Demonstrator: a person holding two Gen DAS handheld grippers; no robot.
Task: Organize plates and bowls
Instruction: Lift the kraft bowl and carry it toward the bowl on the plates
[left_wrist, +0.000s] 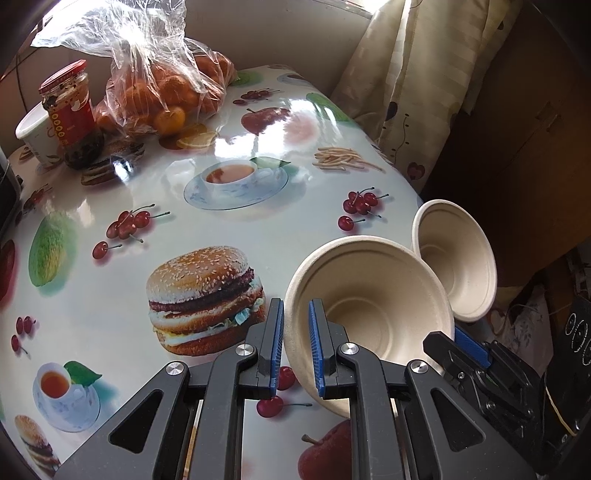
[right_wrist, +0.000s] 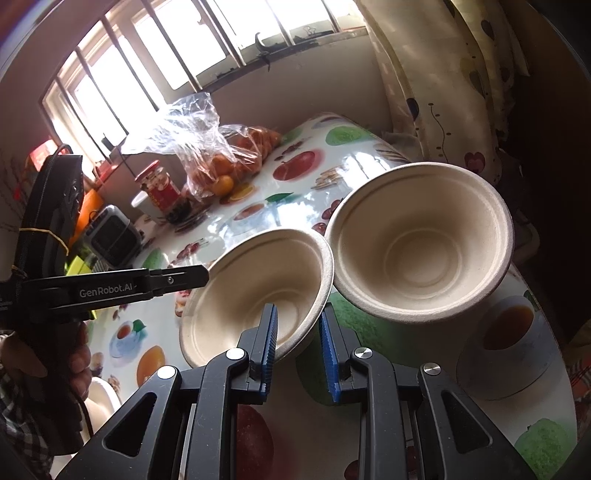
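Two beige paper bowls sit at the near right corner of the table. In the left wrist view my left gripper (left_wrist: 296, 345) is shut on the rim of the nearer bowl (left_wrist: 369, 295), which is tilted up. The second bowl (left_wrist: 456, 254) lies beyond it, also tilted. In the right wrist view my right gripper (right_wrist: 298, 347) straddles the near rim of the nearer bowl (right_wrist: 255, 291) with a visible gap, so it is open. The left gripper (right_wrist: 177, 278) holds that bowl's far rim. The second bowl (right_wrist: 421, 240) leans to the right of it.
A glossy food-print tablecloth (left_wrist: 221, 221) covers the table. At the back left stand a red-lidded jar (left_wrist: 72, 114), a white cup (left_wrist: 35, 136) and a plastic bag of oranges (left_wrist: 162, 88). A curtain (left_wrist: 410, 74) hangs at the right edge.
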